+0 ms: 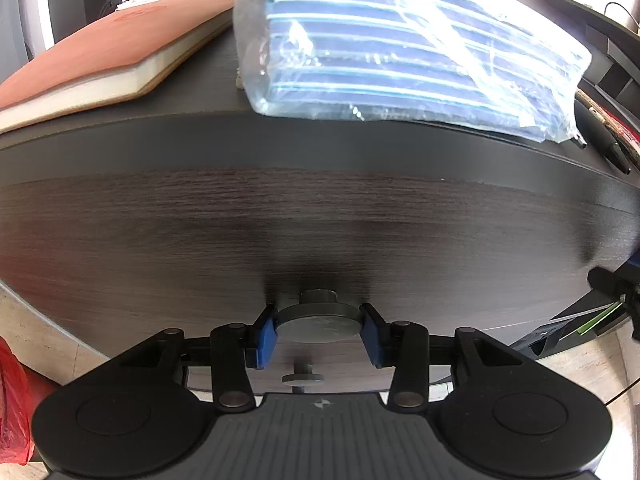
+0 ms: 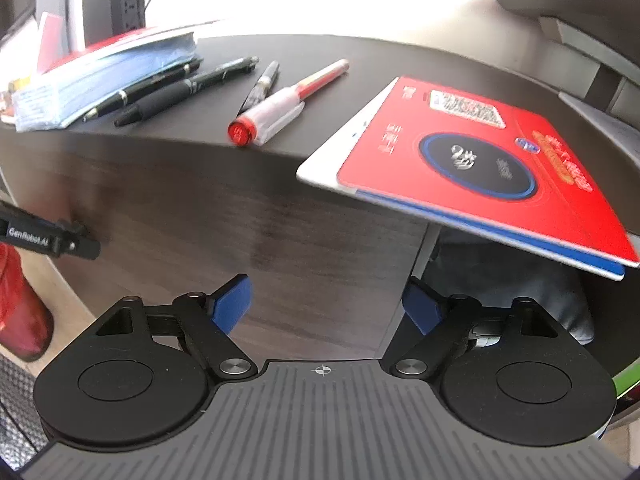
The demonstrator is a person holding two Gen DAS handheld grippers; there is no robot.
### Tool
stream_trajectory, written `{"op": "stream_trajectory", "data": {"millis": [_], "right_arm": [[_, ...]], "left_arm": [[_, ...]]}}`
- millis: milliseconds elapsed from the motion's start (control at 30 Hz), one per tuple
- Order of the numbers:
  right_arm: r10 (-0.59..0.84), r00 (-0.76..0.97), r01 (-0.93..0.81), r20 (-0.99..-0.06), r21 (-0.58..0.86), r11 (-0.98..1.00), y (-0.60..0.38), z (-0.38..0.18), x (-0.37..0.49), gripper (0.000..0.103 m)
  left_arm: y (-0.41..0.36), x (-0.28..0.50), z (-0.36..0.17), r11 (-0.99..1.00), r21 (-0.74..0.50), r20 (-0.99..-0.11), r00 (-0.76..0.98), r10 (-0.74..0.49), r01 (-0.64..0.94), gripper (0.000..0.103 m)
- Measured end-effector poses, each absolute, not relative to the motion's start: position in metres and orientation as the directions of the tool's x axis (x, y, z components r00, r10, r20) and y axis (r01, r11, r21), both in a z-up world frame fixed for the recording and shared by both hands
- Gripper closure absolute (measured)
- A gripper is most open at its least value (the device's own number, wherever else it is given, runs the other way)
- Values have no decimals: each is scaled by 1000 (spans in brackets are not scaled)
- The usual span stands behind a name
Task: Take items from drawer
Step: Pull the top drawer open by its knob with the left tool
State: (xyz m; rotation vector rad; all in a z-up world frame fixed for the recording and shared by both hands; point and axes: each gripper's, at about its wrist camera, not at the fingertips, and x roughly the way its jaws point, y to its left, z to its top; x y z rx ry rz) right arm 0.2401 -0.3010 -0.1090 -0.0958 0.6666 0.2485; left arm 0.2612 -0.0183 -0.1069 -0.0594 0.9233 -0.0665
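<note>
My left gripper (image 1: 319,327) is shut on the round grey drawer knob (image 1: 319,322) on the dark wood drawer front (image 1: 280,220). A second grey knob (image 1: 303,378) shows below it. My right gripper (image 2: 326,304) is open and empty, in front of the cabinet's right corner (image 2: 320,240). The left gripper's body shows at the left edge of the right wrist view (image 2: 48,238). The drawer's inside is not visible.
On the cabinet top lie a brown notebook (image 1: 92,60), a clear pack of blue masks (image 1: 400,52), several black pens (image 2: 168,88), a red-capped pen (image 2: 280,108) and a red booklet (image 2: 480,168) overhanging the edge. A red bag (image 1: 12,400) sits on the floor at left.
</note>
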Motion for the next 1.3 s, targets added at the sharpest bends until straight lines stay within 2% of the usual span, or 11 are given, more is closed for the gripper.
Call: {"op": "stream_trajectory", "data": {"millis": [233, 600, 1300], "right_arm": [[158, 749, -257, -644, -62, 965, -298, -104, 242, 29], [141, 726, -301, -673, -127, 945, -293, -103, 229, 29], [141, 677, -310, -722, -107, 945, -290, -97, 119, 30]], "left_arm": [[-14, 258, -109, 995, -82, -789, 607, -97, 53, 62], [-2, 247, -113, 993, -68, -790, 603, -112, 96, 62], [-1, 140, -92, 988, -55, -822, 556, -126, 143, 61]]}}
